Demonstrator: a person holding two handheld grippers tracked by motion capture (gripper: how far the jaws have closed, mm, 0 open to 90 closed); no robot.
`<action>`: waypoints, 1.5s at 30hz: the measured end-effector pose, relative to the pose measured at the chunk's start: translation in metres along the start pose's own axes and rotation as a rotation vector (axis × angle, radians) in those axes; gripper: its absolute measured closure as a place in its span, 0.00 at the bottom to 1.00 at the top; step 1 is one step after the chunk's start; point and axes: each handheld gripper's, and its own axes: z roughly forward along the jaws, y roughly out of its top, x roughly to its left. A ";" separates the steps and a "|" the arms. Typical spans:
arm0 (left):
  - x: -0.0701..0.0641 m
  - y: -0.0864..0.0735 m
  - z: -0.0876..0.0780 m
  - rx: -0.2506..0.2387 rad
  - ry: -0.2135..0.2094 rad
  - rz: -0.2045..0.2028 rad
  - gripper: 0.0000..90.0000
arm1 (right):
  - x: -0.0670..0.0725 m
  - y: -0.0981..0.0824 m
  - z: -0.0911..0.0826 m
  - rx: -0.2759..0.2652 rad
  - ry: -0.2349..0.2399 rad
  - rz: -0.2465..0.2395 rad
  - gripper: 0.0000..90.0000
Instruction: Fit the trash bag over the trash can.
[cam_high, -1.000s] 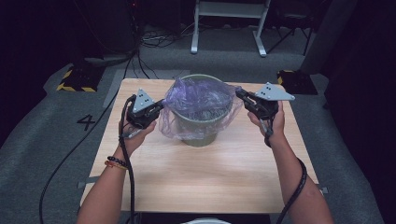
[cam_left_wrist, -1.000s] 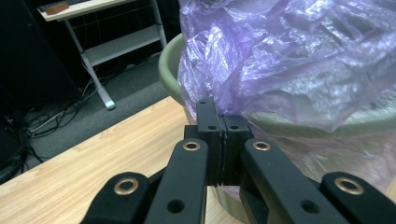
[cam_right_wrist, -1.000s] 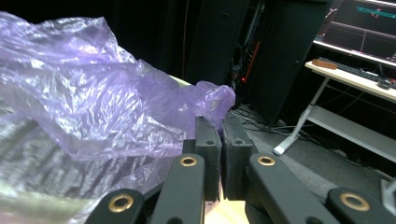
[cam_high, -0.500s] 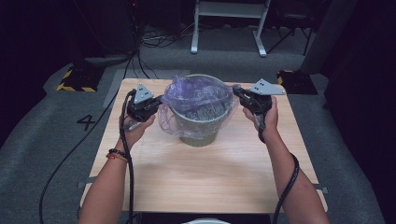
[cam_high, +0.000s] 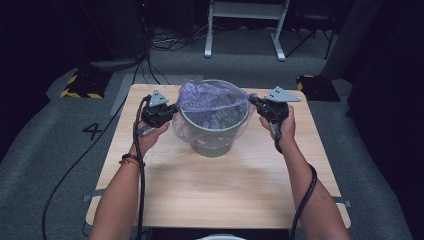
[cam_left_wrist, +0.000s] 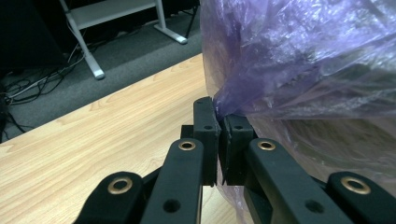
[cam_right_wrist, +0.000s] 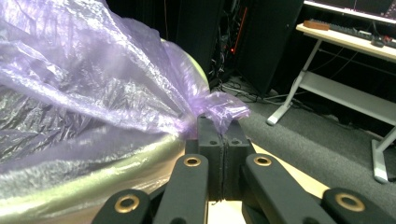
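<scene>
Purple bag (cam_high: 212, 102) lies draped over the mouth of a green bin (cam_high: 214, 142) that stands upright toward the far middle of my wooden table (cam_high: 220, 185). Beyond the table I see grey carpet, a white desk frame (cam_high: 245, 27), loose cables on the floor and a yellow-and-black striped block (cam_high: 80, 86) at the far left. Nothing sits between my grippers and the bin. My left gripper (cam_left_wrist: 219, 116) is just beside the bin's left wall, its jaws pressed together on a bunched edge of the plastic. My right gripper (cam_right_wrist: 218, 126) is at the bin's right rim, jaws likewise closed tight on a purple fold, with the film stretched between the two.
</scene>
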 end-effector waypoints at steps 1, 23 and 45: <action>-0.001 0.000 0.002 0.003 -0.005 0.004 0.97 | 0.000 0.000 0.000 0.000 0.000 0.000 1.00; -0.014 -0.003 0.014 0.049 -0.126 0.051 0.99 | -0.003 -0.024 -0.016 0.052 0.095 -0.052 1.00; -0.009 0.014 -0.041 -0.079 -0.029 0.073 0.39 | -0.017 -0.002 -0.061 -0.057 0.036 -0.122 0.38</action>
